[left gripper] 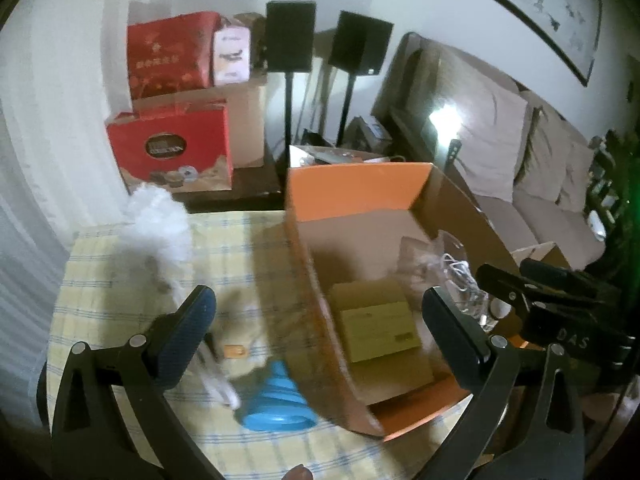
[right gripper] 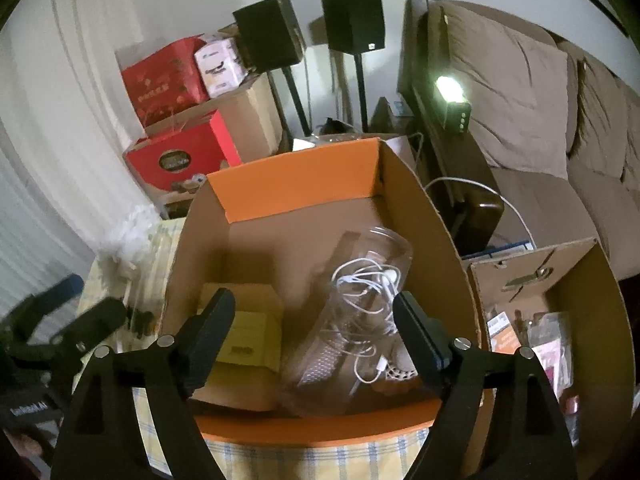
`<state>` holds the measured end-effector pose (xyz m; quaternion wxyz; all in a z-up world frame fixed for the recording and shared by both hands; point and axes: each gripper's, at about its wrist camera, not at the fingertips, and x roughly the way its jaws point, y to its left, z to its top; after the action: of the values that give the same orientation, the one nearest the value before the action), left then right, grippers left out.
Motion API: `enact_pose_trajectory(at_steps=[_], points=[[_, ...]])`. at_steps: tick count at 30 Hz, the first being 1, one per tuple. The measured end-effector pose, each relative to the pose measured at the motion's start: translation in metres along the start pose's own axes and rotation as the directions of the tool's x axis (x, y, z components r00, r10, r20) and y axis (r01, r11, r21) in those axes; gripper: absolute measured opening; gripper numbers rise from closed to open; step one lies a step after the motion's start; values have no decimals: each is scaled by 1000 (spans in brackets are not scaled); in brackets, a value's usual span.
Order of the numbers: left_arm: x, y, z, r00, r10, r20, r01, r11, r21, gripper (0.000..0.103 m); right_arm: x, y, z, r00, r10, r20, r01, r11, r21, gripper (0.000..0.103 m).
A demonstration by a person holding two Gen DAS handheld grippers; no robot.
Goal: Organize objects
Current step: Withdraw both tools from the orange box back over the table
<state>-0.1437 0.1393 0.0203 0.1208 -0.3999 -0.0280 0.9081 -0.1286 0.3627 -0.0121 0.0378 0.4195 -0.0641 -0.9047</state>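
behind the tabletop [left gripper: 120, 264] with its yellow checked cloth we see red gift boxes [left gripper: 170, 152] stacked by the wall, two black speakers [left gripper: 290, 36] on stands and a sofa [left gripper: 532, 168] with tan cushions. on the cloth sits an orange box [right gripper: 296, 196], open at the top, with plain cardboard inside. in it lie a small tan carton [right gripper: 244, 332] on the left and a clear plastic jar [right gripper: 360, 320] on its side to the right, white earphones [right gripper: 368, 284] coiled inside it. our right tool [right gripper: 316, 340] hovers over the box with its jaws spread wide and nothing between the pads; the jar lies just beyond them, not gripped. our left tool [left gripper: 320, 344] hangs over the box's left wall, jaws fully apart and empty too. left of the box on the cloth lie a blue funnel-like thing [left gripper: 280, 404], a small orange tag [left gripper: 236, 352] and a white fluffy bundle [left gripper: 156, 224]. a second cardboard box [right gripper: 560, 280] full of packets stands to the right.
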Motion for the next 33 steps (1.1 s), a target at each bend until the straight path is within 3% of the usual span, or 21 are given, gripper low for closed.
enact_pose_trajectory(at_steps=[11, 22, 33], points=[[-8, 43, -8, 998, 54, -15, -54, 998, 16, 103, 1, 41, -7, 1000, 28, -9, -29, 996, -85, 93], [-22, 98, -22, 992, 129, -6, -129, 992, 0, 103, 2, 92, -21, 996, 85, -13, -86, 985, -147, 93], [-27, 151, -34, 987, 160, -30, -161, 986, -39, 103, 14, 138, -29, 985, 165, -42, -170, 970, -172, 93]])
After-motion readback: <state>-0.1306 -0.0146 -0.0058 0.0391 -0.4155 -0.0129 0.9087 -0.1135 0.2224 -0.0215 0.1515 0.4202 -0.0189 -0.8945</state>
